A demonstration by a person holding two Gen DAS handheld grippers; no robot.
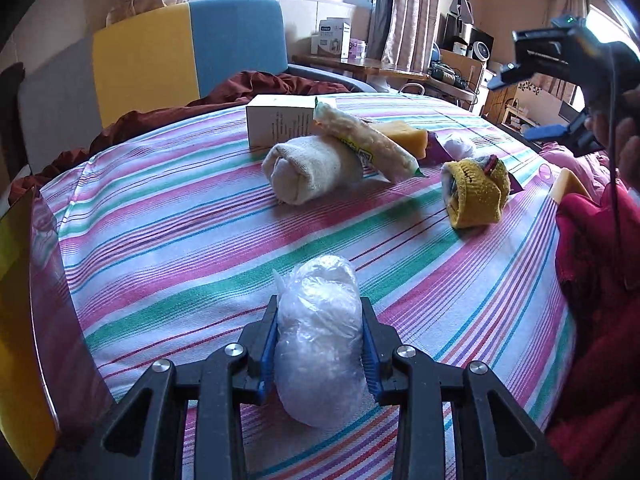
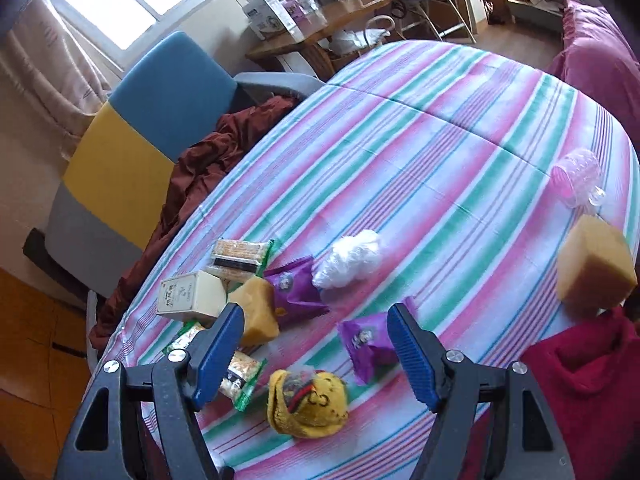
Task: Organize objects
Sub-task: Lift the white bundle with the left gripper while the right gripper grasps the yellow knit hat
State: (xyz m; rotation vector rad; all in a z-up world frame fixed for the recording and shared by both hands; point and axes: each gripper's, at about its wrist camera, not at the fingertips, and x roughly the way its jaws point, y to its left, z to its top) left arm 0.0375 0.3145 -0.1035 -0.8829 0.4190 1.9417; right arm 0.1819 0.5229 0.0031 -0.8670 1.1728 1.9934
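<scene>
Left gripper [image 1: 320,344]: clamped on a clear plastic bag [image 1: 320,344], just above the striped bed [image 1: 180,240]. Right gripper [image 2: 316,344]: fingers apart, holding nothing, raised; yellow sock [image 2: 308,404] just below it, purple packet [image 2: 366,344] between its fingers.

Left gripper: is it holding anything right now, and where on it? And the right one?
The left gripper is shut on the clear plastic bag bundle, pinched across its middle. The right gripper is open above the bed, holding nothing.
</scene>
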